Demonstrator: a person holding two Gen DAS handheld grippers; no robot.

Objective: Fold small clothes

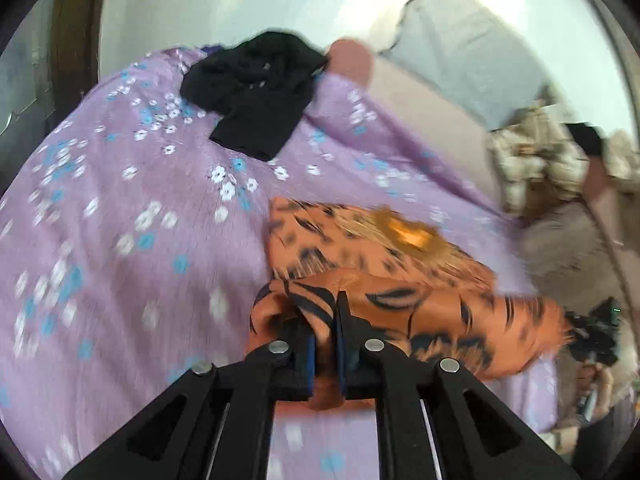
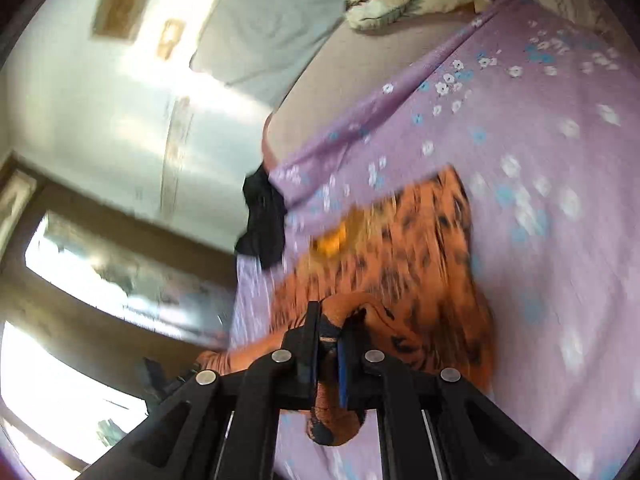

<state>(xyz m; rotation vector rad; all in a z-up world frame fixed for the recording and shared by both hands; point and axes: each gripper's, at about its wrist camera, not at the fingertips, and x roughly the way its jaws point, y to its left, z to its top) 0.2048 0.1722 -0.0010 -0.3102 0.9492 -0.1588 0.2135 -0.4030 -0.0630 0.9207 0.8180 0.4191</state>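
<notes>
Pinched between the blue pads of the left claw (image 1: pixel 325 320) is a bunched edge of the orange, black-patterned garment (image 1: pixel 400 272), a tuft of cloth hanging out below the jaws; the right claw (image 2: pixel 329 336) is clamped on another bunched edge of it in the same way. Beyond both claws the rest of the garment lies on the bed's purple flowered sheet (image 1: pixel 120 200), its long axis running from the left claw toward the right of the left wrist view. A black garment (image 1: pixel 256 88) lies well apart, farther up the sheet.
</notes>
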